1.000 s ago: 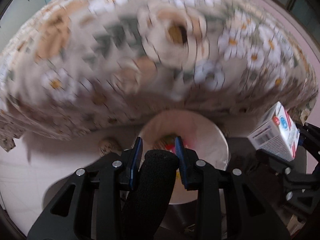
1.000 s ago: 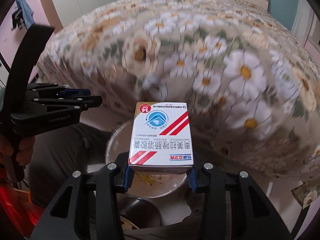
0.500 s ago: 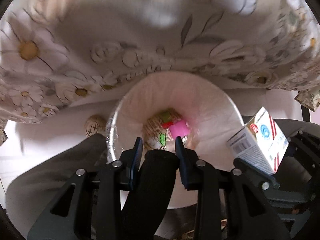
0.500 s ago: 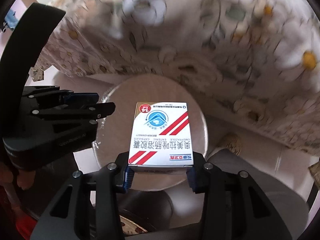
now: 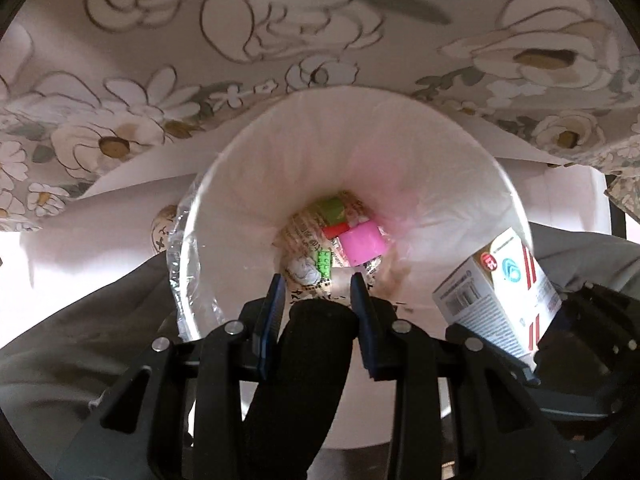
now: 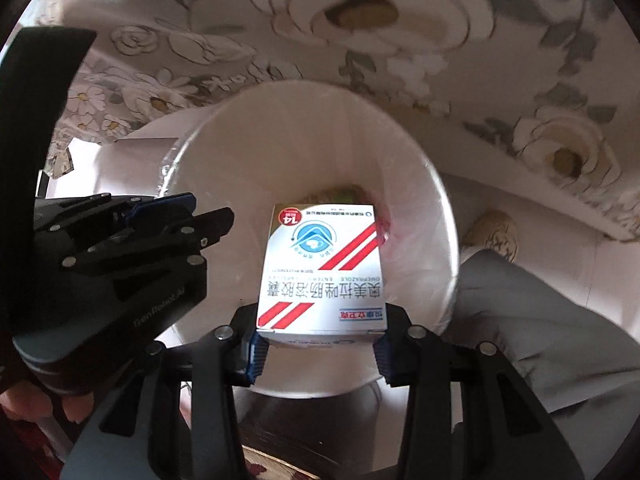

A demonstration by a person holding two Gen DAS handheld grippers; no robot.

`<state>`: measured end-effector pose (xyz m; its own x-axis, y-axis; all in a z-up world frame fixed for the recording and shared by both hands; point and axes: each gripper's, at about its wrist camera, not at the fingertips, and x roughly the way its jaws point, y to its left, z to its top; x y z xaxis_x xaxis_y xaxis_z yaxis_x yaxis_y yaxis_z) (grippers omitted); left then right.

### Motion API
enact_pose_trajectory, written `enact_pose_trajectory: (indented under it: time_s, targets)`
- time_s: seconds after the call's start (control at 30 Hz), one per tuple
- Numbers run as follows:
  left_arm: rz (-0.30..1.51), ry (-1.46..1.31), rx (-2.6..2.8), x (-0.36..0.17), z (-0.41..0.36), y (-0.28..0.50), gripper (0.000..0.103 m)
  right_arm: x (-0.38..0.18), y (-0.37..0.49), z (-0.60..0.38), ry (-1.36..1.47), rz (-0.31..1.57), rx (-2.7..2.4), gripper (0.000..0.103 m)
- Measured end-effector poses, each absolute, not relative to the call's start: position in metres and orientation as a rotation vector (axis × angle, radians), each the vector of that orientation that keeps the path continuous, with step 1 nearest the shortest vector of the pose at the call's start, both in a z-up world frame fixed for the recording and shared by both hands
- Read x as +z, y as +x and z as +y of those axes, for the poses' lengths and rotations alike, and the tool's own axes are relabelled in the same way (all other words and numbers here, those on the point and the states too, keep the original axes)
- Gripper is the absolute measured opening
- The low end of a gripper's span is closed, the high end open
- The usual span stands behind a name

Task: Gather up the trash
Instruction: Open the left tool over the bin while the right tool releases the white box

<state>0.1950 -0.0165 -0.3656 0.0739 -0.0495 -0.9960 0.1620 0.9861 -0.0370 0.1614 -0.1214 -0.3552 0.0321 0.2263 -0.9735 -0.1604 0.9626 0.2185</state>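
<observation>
A white trash bin (image 5: 504,184) with a clear liner stands on the floor below both grippers; it also shows in the right wrist view (image 6: 436,184). Pink, green and red scraps and printed paper (image 5: 340,236) lie at its bottom. My left gripper (image 5: 318,292) is shut on a black foam tube (image 5: 304,372) and hangs over the bin's near rim. My right gripper (image 6: 320,344) is shut on a white medicine box (image 6: 324,268) with red stripes, held over the bin opening; the box also shows in the left wrist view (image 5: 500,296).
A bed with a daisy-print cover (image 5: 280,20) overhangs just behind the bin. The person's grey trouser legs (image 6: 540,320) flank the bin on both sides. A patterned slipper (image 6: 494,232) lies beside the bin.
Both grippers have tilted down and moved closer over the bin, which now fills the views. The tube and the box stay gripped.
</observation>
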Motion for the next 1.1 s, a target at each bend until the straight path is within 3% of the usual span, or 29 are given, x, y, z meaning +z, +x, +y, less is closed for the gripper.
enact_pose_trajectory:
  time_s: [0.47, 0.5, 0.57, 0.6, 0.73, 1.1]
  targets:
    - [1.565, 0.059, -0.170, -0.403, -0.020, 0.200, 0.037, -0.391, 0.176, -0.118, 0.074, 1.603, 0.273, 0.045]
    - [1.569, 0.060, -0.167, -0.403, -0.020, 0.201, 0.040, -0.393, 0.177, -0.119, 0.081, 1.609, 0.272, 0.045]
    - [1.578, 0.056, -0.156, -0.405, -0.020, 0.202, 0.055, -0.396, 0.177, -0.119, 0.087, 1.615, 0.270, 0.045]
    - [1.584, 0.048, -0.157, -0.406, -0.020, 0.202, 0.056, -0.397, 0.177, -0.119, 0.086, 1.618, 0.268, 0.045]
    - [1.588, 0.042, -0.155, -0.405, -0.019, 0.202, 0.057, -0.399, 0.178, -0.118, 0.089, 1.623, 0.253, 0.054]
    - [1.589, 0.052, -0.150, -0.402, -0.018, 0.201, 0.057, -0.396, 0.175, -0.120, 0.080, 1.622, 0.263, 0.054]
